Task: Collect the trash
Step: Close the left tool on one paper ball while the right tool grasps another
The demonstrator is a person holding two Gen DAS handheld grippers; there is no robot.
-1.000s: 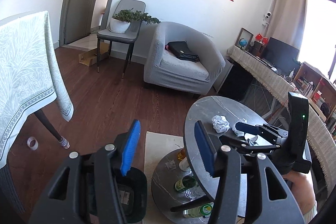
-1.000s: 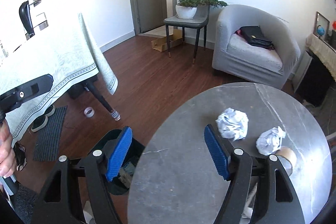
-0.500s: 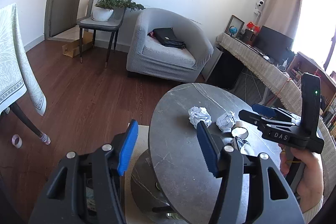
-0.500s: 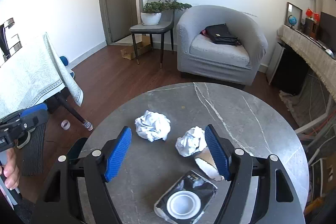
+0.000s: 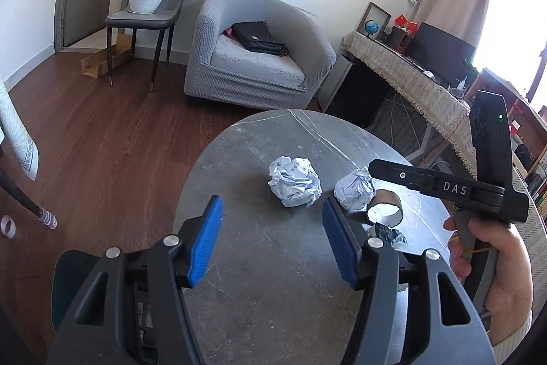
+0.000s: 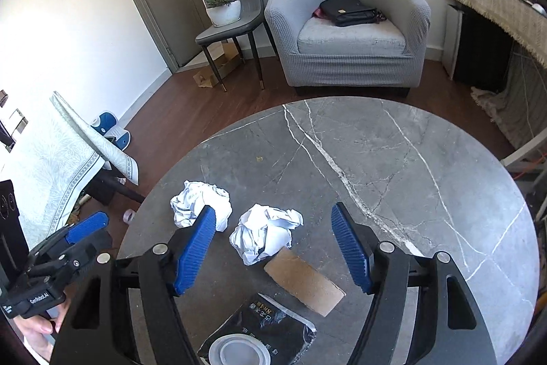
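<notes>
— Grey marble round tabletop point(image 6: 393, 159), white veins. What lies on top?
— Two crumpled white paper balls: left one point(image 6: 200, 204) faintly printed in blue, right one point(image 6: 265, 233) sharply creased. Close together near the table's left edge.
— Beside those?
— Brown cardboard tape roll point(image 6: 304, 281) touching the right ball; black plastic packet point(image 6: 259, 334) with a round clear window just below.
— Right gripper point(image 6: 273, 247)?
— Blue pads spread wide, empty, hovering over the right ball and roll.
— Left gripper point(image 5: 271, 240)?
— Also spread, empty, above bare marble short of the left ball. Dark bin point(image 5: 68, 283) on the floor, lower left.
</notes>
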